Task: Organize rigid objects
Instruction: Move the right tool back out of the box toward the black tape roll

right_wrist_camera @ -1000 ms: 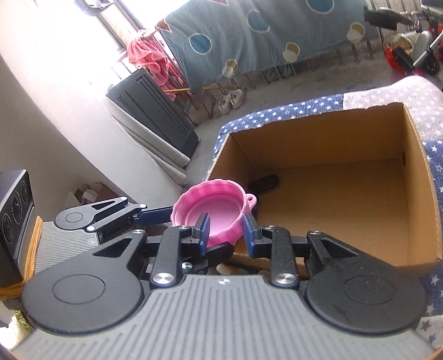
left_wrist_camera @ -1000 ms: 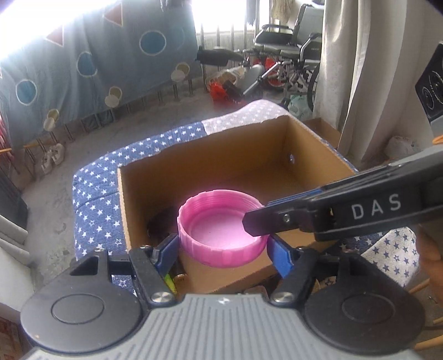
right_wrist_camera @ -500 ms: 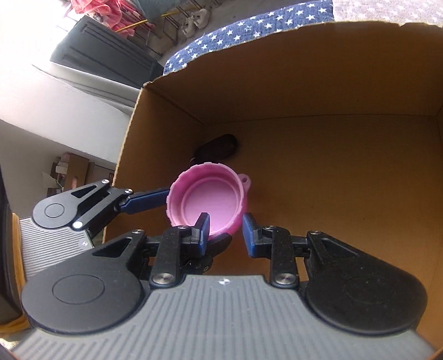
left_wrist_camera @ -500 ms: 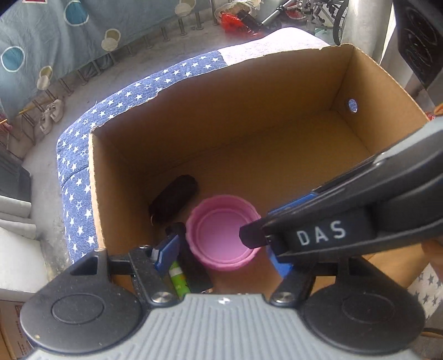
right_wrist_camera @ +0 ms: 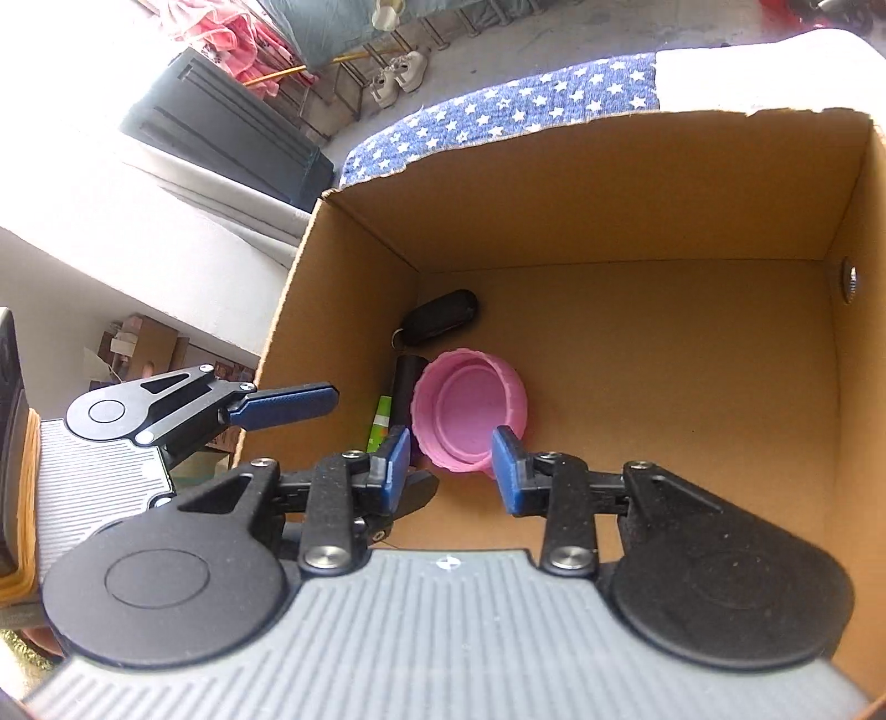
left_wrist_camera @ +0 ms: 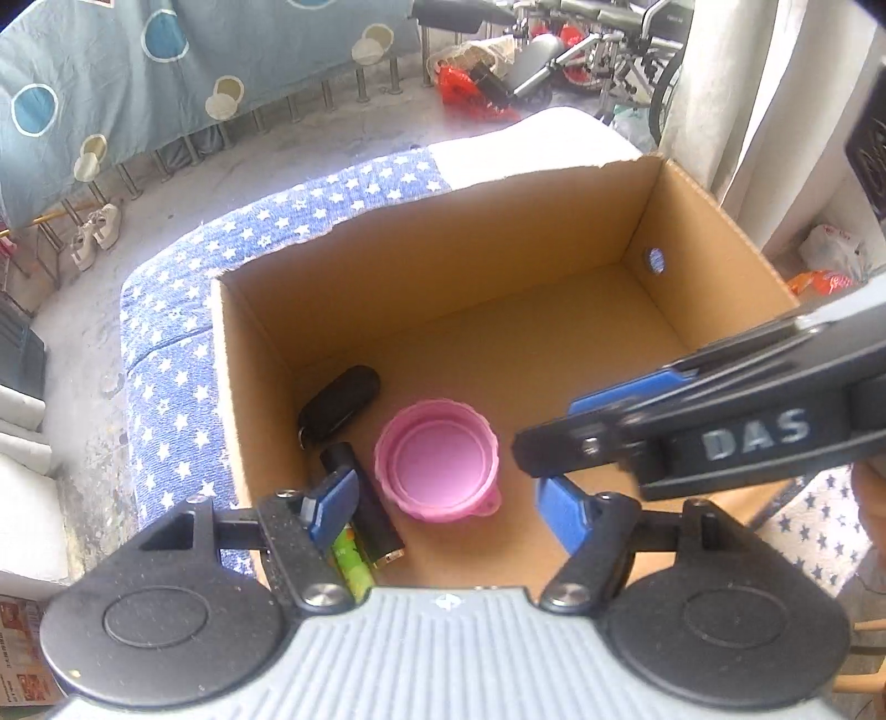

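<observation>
A pink plastic lid [left_wrist_camera: 437, 459] lies open side up on the floor of a cardboard box [left_wrist_camera: 443, 260], near its left wall; it also shows in the right wrist view [right_wrist_camera: 468, 415]. My left gripper [left_wrist_camera: 443, 507] is open and empty above the box's near edge. My right gripper [right_wrist_camera: 451, 468] is open and empty just above the lid, clear of it. Its fingers [left_wrist_camera: 626, 426] cross the left wrist view from the right.
A black key fob [left_wrist_camera: 340, 404], a black cylinder [left_wrist_camera: 362, 504] and a green tube [left_wrist_camera: 351, 562] lie by the box's left wall. The box [right_wrist_camera: 637, 194] stands on a star-patterned blue cloth [left_wrist_camera: 166, 360]. Bicycles and a wheelchair [left_wrist_camera: 554, 50] stand beyond.
The right gripper carried the pink lid down into the box and opened, leaving it on the box floor. Both grippers now sit a little higher above it.
</observation>
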Tool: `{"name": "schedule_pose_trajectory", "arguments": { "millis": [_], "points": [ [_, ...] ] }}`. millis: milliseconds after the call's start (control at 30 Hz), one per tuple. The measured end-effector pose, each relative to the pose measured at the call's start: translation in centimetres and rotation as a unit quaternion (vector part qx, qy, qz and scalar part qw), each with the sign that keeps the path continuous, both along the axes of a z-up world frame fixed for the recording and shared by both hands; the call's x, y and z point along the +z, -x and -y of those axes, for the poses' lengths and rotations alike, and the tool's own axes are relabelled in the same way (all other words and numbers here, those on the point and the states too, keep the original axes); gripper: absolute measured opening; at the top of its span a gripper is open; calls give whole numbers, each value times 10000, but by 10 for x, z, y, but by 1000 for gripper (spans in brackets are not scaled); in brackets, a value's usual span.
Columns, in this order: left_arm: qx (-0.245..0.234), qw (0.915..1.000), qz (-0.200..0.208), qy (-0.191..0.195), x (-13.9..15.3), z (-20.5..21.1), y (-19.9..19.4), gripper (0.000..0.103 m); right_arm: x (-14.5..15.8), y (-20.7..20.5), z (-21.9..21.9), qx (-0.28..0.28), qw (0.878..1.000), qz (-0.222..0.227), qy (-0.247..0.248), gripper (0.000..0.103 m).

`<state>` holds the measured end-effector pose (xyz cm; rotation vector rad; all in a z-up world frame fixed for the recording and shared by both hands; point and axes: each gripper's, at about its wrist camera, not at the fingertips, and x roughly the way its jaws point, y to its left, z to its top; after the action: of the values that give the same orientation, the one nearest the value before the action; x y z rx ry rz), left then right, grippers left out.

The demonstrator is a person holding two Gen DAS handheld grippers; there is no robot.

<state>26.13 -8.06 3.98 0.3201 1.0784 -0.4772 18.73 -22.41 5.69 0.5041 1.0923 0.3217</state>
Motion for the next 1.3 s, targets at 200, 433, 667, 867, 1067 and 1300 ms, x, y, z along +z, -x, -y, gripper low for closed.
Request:
{"name": "schedule_pose_trajectory", "arguments": {
  "millis": [200,433,667,867,1067,1300],
  "points": [
    [37,9983,505,300,42,-19,45,78,45,53,10,-174,9974,693,11,46],
    [-89,9896,981,1048,72,-50,121,102,77,166,16,-466,9839,1697,299,71],
    [-332,9827,699,1682,34,-73,196,103,44,258,5,-1029,9726,1965,698,102],
    [-322,9821,414,1812,-4,-65,232,103,-4,283,-19,-1506,9564,1710,1828,102],
    [-357,9826,434,1770,-17,-55,246,103,-24,278,-29,-1502,9340,1536,2854,102],
    [-171,9843,708,1606,-23,-50,251,103,-23,277,-28,-1424,9297,1660,2963,102]
  ]
}}
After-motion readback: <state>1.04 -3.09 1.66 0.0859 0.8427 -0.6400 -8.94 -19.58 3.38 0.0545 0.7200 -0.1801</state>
